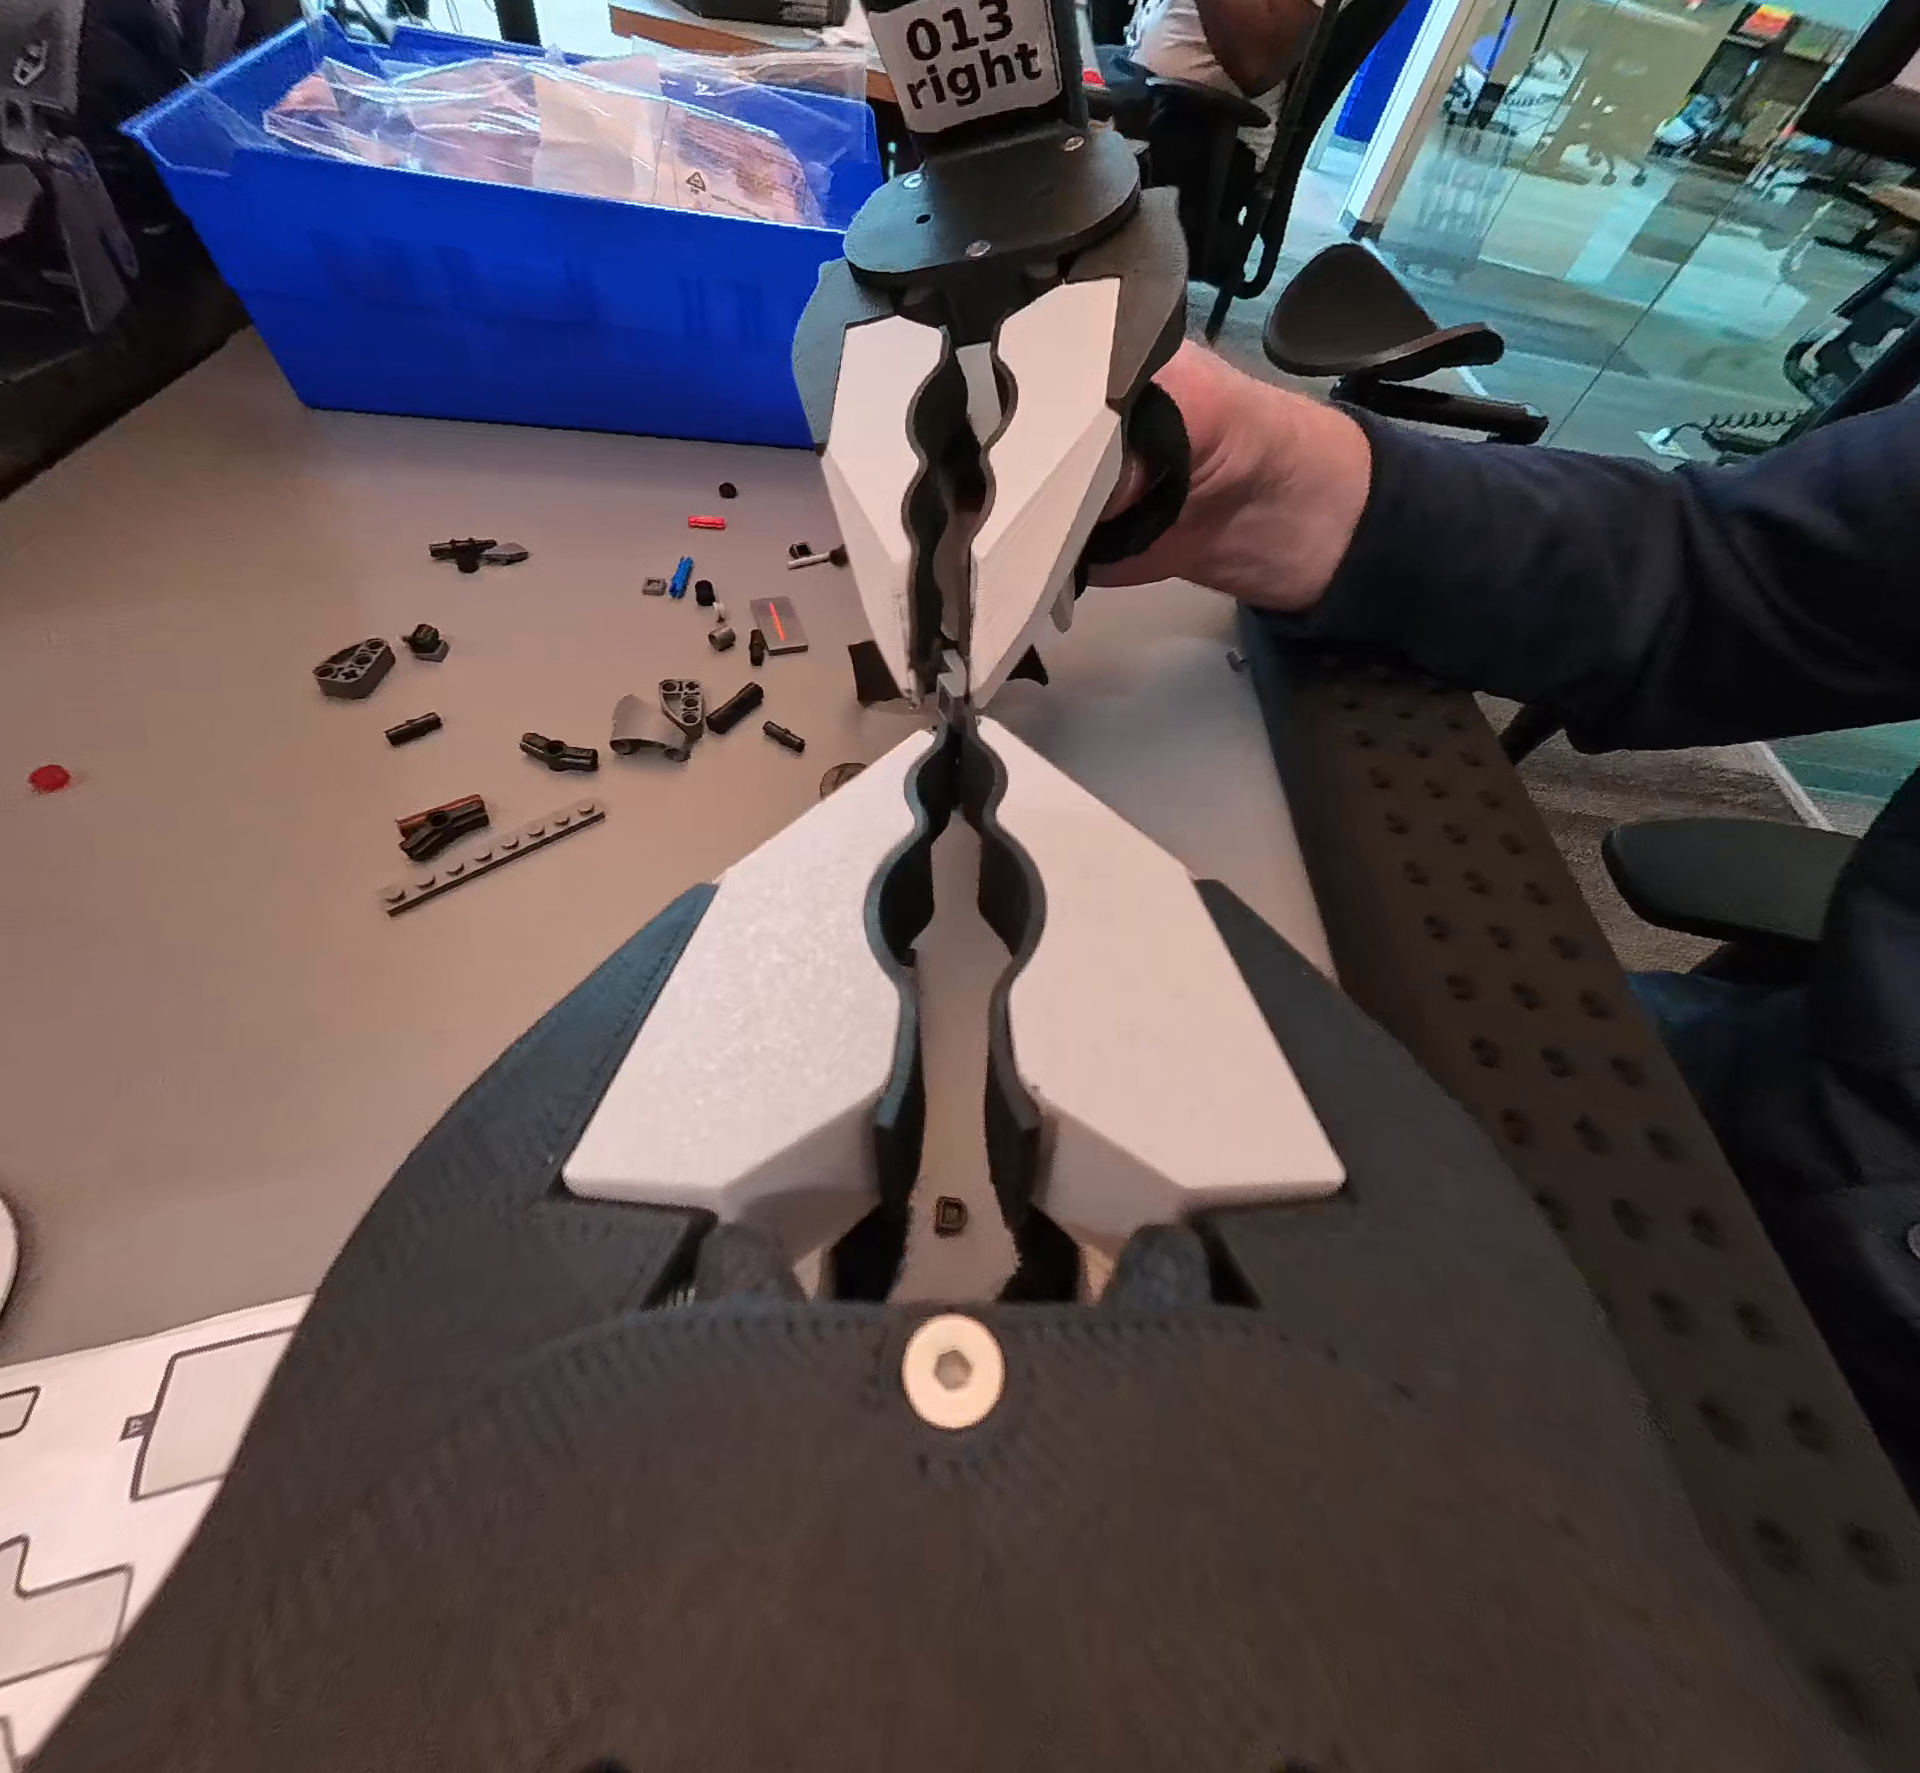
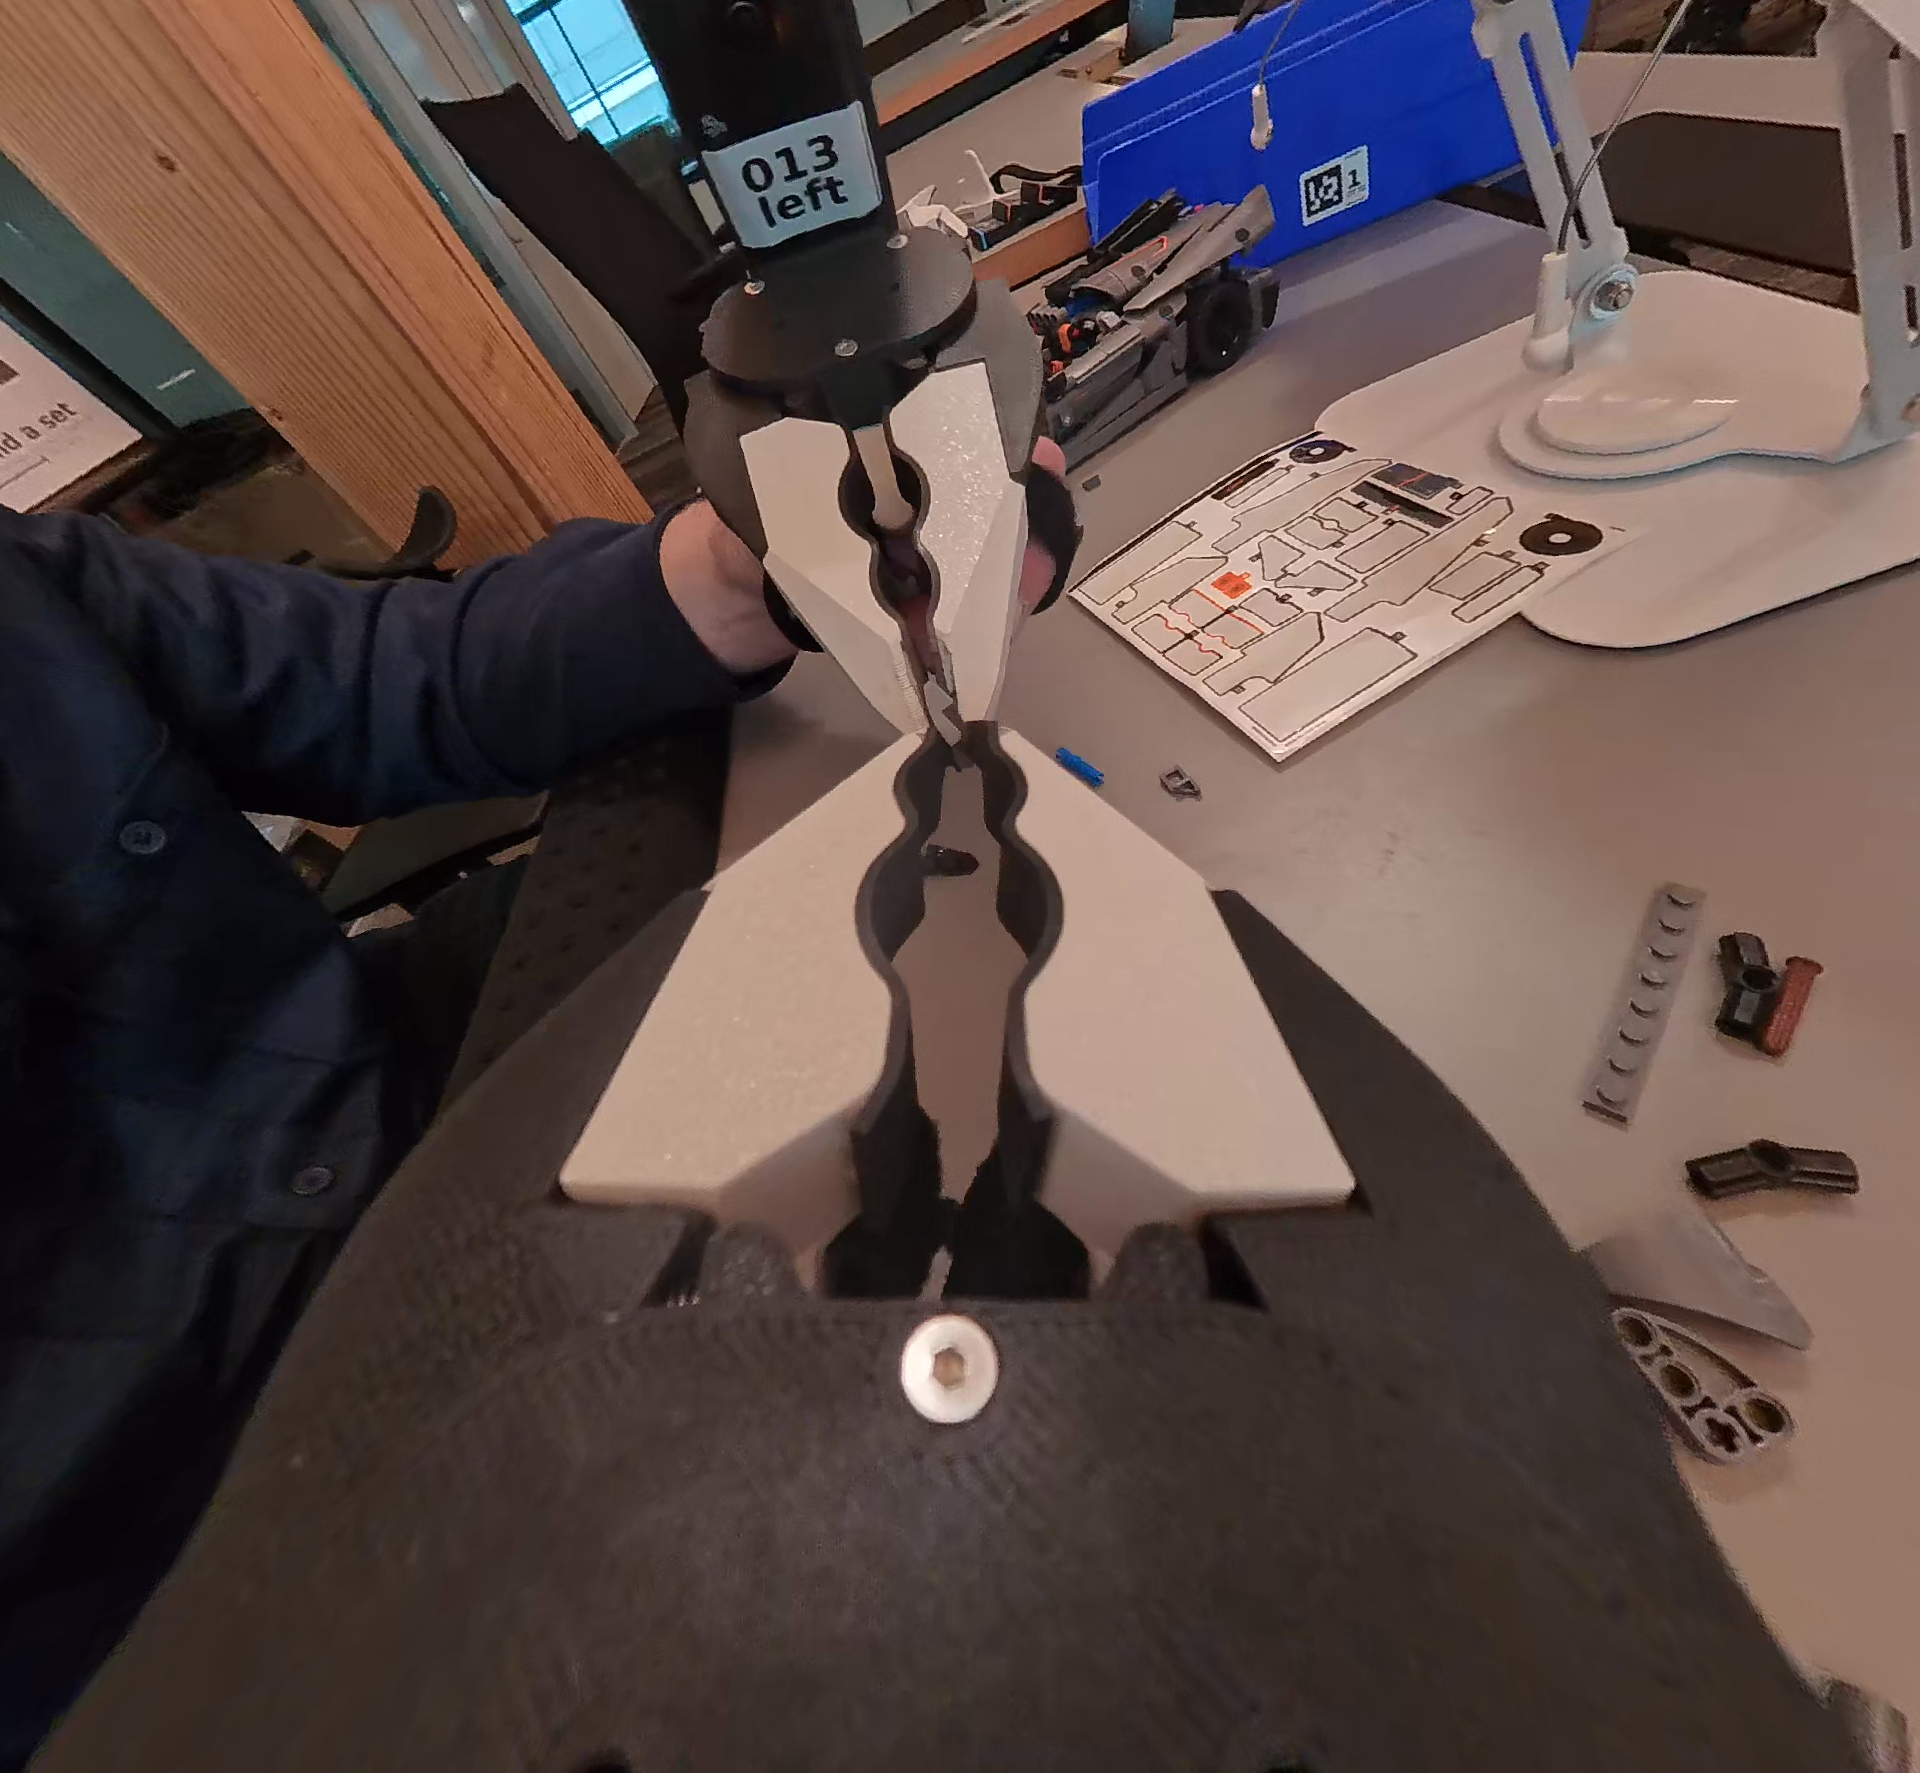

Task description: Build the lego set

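Fingers: both pairs meet tip to tip above the table's near edge; left gripper and right gripper each pinch the same small grey lego piece.
Table: grey.
Blue bin: at the back.
Sticker sheet: flat beside the lamp base.
Loose parts: grey studded strip among scattered black connectors.
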